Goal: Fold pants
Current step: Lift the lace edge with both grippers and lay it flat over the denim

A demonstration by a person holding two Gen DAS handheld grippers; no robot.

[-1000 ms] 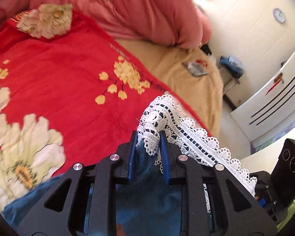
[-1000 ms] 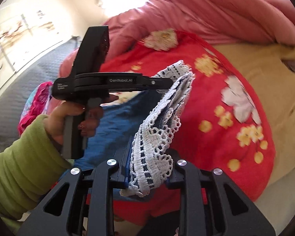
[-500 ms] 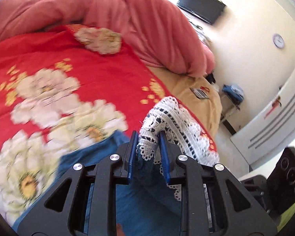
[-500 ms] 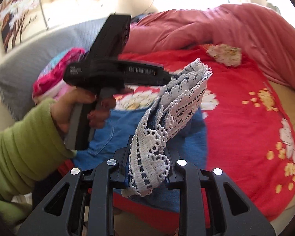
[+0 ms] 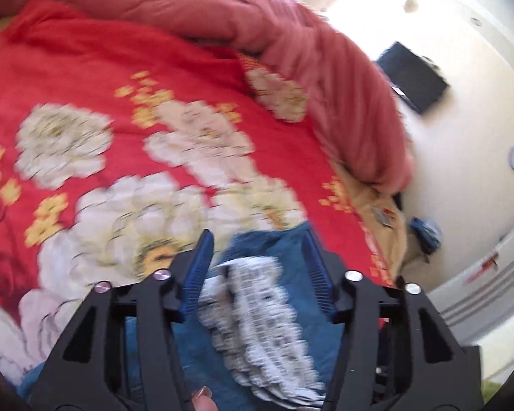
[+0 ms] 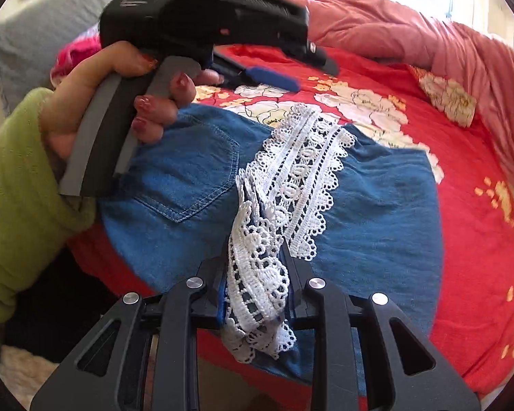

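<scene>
1. The left gripper has just let go: half a second ago its jaws pinched the lace hem; now they stand apart, and the hem lies loose between them on the denim.
2. The right gripper is clamped on its bunch of lace hem.
3. The pants lie doubled over on the red floral blanket, close to the bed's near edge.
4. This fold looks laid; I judge that releasing the right side is what remains.
</scene>
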